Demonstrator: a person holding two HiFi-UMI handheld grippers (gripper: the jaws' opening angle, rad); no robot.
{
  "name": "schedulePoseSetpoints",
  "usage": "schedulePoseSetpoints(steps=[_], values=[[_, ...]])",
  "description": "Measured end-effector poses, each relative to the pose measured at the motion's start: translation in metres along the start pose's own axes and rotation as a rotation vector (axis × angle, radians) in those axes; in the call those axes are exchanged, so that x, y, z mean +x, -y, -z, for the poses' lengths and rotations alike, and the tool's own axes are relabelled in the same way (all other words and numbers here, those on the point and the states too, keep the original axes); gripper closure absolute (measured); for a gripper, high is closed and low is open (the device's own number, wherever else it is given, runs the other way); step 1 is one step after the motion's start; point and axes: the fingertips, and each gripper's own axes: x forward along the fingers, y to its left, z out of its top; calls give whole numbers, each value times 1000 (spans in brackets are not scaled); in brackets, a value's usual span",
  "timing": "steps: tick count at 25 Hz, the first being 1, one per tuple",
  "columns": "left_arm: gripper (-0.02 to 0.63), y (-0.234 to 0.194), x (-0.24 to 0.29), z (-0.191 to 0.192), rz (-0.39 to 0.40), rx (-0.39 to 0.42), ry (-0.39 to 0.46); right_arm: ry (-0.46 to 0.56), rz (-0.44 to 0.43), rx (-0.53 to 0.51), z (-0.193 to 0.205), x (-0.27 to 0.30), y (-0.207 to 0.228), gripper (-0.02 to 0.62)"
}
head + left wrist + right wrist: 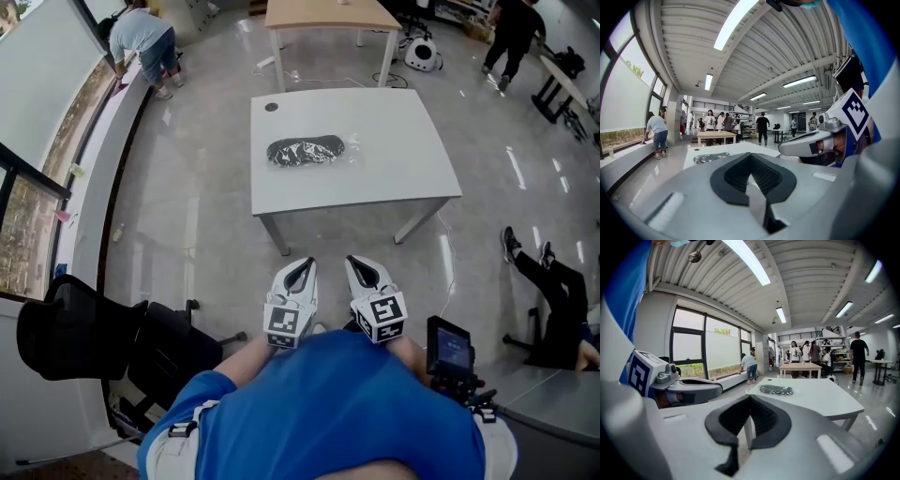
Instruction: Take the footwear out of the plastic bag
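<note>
Head view, looking steeply down: a person in a blue shirt stands on a glossy grey floor, short of a white rectangular desk (394, 164). On the desk top, left of centre and toward the far edge, a dark, flat piece of footwear (306, 151) lies on its side inside a clear, crinkled plastic bag (351, 152). It sits out in the open with bare desk all round, probably so it can be reached from either side. The white left gripper (301, 263) and the white right gripper (362, 262) are held side by side close to the body, both pointing at the desk. Each is clenched on nothing, which looks like a carrying posture for an approach, not a grasp. The bagged footwear is well apart from both, ahead of them and beyond the desk's near edge. Left gripper view: the left gripper (750, 161) has its black-padded jaws pressed together with nothing between them. The plastic bag (711, 158) shows small on the desk (740, 149), straight ahead and slightly left. The right gripper (806, 143) is alongside on the right. Right gripper view: the right gripper (749, 401) is likewise closed and empty. The plastic bag (776, 390) lies on the desk (820, 397), ahead and slightly right, far off, and the left gripper (693, 387) is at the left.
</note>
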Motion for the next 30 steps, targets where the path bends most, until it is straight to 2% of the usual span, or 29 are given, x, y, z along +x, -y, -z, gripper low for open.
schedulePoseSetpoints(steps=[9,20,30], values=[[600,-12,63,-1,-14,-2,-49,-7,-65,8,-9,42,54,592],[600,-24,197,-26,-73,38,-80,21,-128,12,-40,103,176,592],[600,-5,299,-42,-111,49,-87,5,-164,21,-44,129,278,592]])
